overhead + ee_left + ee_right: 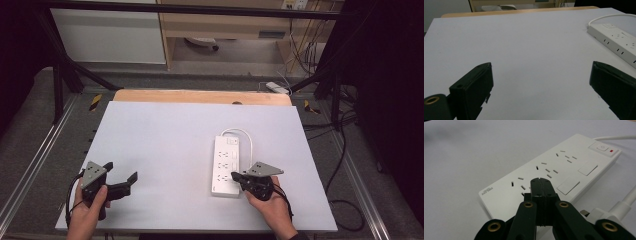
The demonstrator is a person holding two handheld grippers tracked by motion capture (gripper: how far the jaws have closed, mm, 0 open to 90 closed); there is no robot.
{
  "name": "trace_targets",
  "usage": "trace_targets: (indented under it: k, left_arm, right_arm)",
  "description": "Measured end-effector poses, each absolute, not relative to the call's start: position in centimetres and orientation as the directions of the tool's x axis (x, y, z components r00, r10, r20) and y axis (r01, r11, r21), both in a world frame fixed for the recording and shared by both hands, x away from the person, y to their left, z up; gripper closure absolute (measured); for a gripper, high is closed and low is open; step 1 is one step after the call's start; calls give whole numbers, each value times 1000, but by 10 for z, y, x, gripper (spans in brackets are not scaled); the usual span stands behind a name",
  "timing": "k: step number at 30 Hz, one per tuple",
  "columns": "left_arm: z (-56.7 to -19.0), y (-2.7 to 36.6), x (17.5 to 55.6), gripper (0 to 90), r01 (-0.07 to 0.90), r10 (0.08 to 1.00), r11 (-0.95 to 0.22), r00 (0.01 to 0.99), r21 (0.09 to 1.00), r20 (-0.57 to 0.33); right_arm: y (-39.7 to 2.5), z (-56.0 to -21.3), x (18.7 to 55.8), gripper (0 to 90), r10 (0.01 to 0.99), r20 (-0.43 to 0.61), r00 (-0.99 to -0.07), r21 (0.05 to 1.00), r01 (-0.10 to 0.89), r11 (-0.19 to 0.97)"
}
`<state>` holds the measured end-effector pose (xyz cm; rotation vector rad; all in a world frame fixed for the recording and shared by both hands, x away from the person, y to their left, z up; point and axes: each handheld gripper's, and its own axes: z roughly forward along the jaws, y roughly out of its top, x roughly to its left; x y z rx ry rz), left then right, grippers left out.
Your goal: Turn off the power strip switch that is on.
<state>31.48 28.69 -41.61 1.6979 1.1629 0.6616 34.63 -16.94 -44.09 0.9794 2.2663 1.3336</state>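
Two grippers low over the white table (165, 150), left gripper (121, 176) spread wide over bare surface, right gripper (541, 181) clenched empty above the power strip (226, 164) (near end), its plug (596, 213) lying just beside it.

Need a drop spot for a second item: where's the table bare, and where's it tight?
Bare: the white table from its left edge across to the power strip, and the band beyond the strip toward the wooden edge. The open left claw sits at the near-left corner. Tight: near right, where the shut right claw, strip, cord and plug bunch.
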Motion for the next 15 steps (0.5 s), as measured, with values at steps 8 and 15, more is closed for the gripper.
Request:
trace_targets:
  k: [8,15]
  left_arm:
    - [-416,286,315,54,405,913,-107,402,908,-72]
    - [-416,286,315,54,404,912,-111,404,908,-68]
  right_arm:
    - [-172,-438,348,900,700,64,-711,873,380,307]
    - [-173,-435,348,900,697,72,-713,882,372,290]
